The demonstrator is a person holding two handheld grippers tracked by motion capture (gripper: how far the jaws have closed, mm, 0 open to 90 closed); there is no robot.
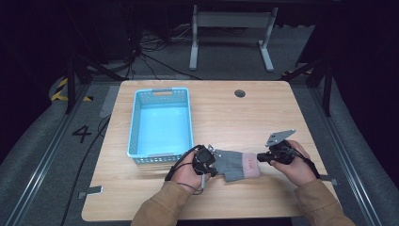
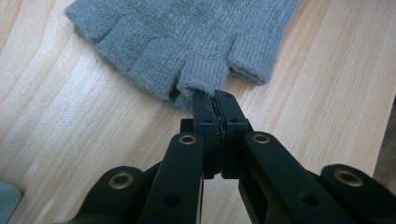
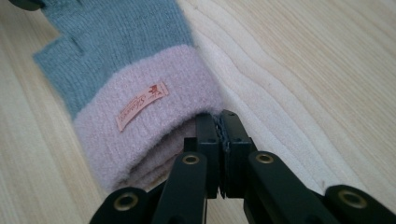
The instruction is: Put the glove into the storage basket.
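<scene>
Two grippers pinch one grey glove (image 1: pixel 234 164) lying on the table (image 1: pixel 263 113): the left gripper (image 2: pixel 215 100) clamps a fingertip end, the right gripper (image 3: pixel 221 122) clamps the pink cuff (image 3: pixel 140 126). Whatever each grips between its pressed jaws is hidden. Blue basket (image 1: pixel 136 122) nearby, apart.

blue basket (image 1: pixel 136 123): empty, left | table (image 1: pixel 235 122): wood | floor (image 1: pixel 226 52): cables

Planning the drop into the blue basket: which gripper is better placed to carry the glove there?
Left. The left gripper sits right beside the basket, jaws shut on the glove finger end; the right gripper pinches the pink cuff, farther away.
</scene>
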